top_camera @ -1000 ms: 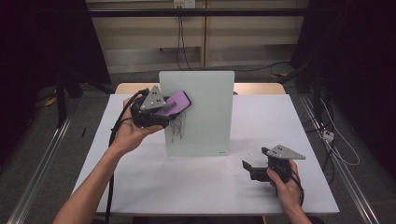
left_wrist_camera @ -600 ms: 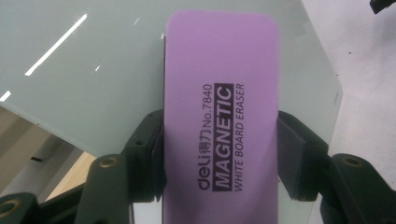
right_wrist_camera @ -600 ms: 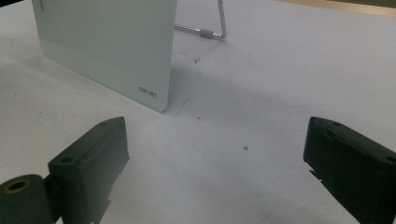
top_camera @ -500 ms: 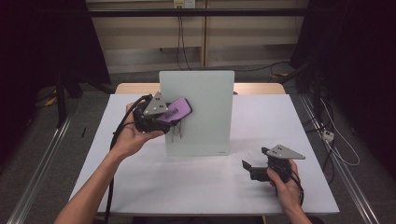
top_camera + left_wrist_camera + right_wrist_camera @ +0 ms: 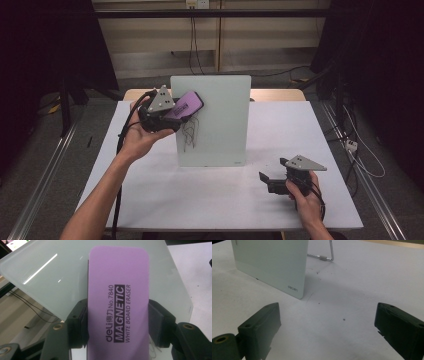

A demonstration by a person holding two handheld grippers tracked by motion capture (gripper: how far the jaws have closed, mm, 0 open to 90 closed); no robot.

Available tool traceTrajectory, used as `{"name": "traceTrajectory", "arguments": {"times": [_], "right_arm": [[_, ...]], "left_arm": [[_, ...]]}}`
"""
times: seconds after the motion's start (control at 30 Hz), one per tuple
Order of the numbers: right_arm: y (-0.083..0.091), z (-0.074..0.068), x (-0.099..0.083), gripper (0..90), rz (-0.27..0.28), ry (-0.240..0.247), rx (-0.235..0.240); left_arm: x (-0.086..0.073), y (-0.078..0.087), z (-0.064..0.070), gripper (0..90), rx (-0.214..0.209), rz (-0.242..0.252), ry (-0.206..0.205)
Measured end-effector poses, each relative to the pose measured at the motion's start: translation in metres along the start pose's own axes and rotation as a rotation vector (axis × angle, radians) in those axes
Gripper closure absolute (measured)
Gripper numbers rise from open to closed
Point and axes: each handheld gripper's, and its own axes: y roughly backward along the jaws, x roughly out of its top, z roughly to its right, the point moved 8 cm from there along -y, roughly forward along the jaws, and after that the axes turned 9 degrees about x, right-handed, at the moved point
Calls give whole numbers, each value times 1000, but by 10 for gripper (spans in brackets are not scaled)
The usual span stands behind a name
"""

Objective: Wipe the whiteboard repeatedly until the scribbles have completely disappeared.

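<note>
Since a second ago our left gripper [image 5: 172, 114] has dipped a touch along the whiteboard [image 5: 220, 125] standing on the worktop [image 5: 210, 195]. Its jaws clamp the purple eraser [image 5: 186, 105], long axis running up-right, flat to the glass just above the scribbles [image 5: 189, 132]. Our right gripper [image 5: 270, 181] idles wide open, well apart.

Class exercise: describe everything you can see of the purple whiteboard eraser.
The purple whiteboard eraser is a flat, round-cornered rectangle, plastic-looking, printed "deli No.7840 MAGNETIC WHITE BOARD ERASER" in black. The left tongs clamp its long sides. It is held tilted at the upper left of the standing glass whiteboard, above dark scribbles.
</note>
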Motion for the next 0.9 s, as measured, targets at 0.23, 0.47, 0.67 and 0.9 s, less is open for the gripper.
{"name": "traceTrajectory", "arguments": {"times": [0.23, 0.47, 0.67, 0.9], "right_arm": [[0, -1, 0, 70, -3, 0, 1], [0, 0, 0, 69, -3, 0, 0], [0, 0, 0, 65, -2, 1, -2], [0, -1, 0, 65, -3, -1, 0]], "left_arm": [[-5, -4, 9, 412, -3, -15, -14], [-12, -8, 22, 412, -19, -49, -50], [-21, -12, 35, 412, -32, -70, -70], [-32, -16, 49, 411, -63, -96, -80]]}}
